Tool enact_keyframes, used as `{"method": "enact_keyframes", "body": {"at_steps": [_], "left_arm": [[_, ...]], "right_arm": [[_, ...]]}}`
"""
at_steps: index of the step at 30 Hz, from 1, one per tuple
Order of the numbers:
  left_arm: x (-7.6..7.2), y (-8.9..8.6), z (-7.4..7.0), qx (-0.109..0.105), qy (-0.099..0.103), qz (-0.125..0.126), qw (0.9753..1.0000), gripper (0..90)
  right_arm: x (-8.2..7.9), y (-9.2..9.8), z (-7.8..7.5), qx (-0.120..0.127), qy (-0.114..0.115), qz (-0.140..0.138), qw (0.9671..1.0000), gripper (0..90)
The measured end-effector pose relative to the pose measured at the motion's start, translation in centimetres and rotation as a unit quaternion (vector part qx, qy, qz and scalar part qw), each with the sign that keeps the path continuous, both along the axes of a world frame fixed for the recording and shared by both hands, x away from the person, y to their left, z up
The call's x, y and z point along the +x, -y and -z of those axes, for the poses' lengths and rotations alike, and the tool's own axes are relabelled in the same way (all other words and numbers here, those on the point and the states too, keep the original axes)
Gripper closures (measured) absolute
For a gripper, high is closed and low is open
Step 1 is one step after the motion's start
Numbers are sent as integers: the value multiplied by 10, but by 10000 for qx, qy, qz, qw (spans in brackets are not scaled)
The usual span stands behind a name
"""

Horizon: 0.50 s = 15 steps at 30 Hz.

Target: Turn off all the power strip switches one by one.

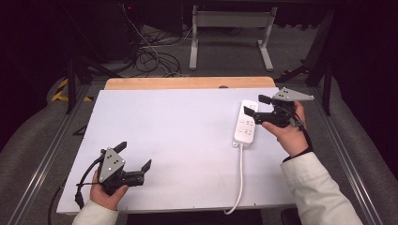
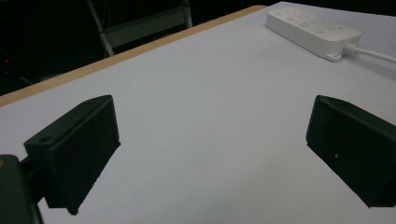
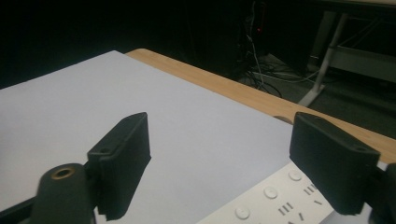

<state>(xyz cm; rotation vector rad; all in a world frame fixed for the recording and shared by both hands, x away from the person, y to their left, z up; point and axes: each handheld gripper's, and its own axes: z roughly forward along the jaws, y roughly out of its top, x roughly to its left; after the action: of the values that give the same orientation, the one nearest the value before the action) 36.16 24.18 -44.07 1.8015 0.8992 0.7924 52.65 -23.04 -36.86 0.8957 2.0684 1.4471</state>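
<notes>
A white power strip point(image 1: 246, 125) lies on the white tabletop point(image 1: 178, 122) at the right, and its white cable point(image 1: 241, 176) runs off the front edge. My right gripper point(image 1: 253, 105) is open and hovers over the strip's far end, pointing left. Its own view has the strip's sockets and buttons point(image 3: 275, 200) just below the spread jaws of the right gripper point(image 3: 224, 156). Near the front left corner, my left gripper point(image 1: 136, 155) is open with nothing in it. From the left gripper point(image 2: 210, 140), the power strip point(image 2: 313, 25) lies far off at the upper right.
A wooden edge point(image 1: 187, 83) borders the tabletop at the back. Behind it on the floor are a grey table frame point(image 1: 230, 28) and tangled cables point(image 1: 150, 56). Metal rails point(image 1: 44, 159) run along both sides of the table.
</notes>
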Motion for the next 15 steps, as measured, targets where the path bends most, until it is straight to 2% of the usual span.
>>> {"method": "enact_keyframes", "body": {"at_steps": [6, 15], "left_arm": [[0, 1, 0, 6, 8, -3, 10000, 30], [-1, 1, 0, 16, 15, 10, 10000, 30]], "right_arm": [[-24, 3, 5, 86, -32, -240, 9997, 184], [-50, 7, 19, 27, -106, -511, 9986, 174]]}}
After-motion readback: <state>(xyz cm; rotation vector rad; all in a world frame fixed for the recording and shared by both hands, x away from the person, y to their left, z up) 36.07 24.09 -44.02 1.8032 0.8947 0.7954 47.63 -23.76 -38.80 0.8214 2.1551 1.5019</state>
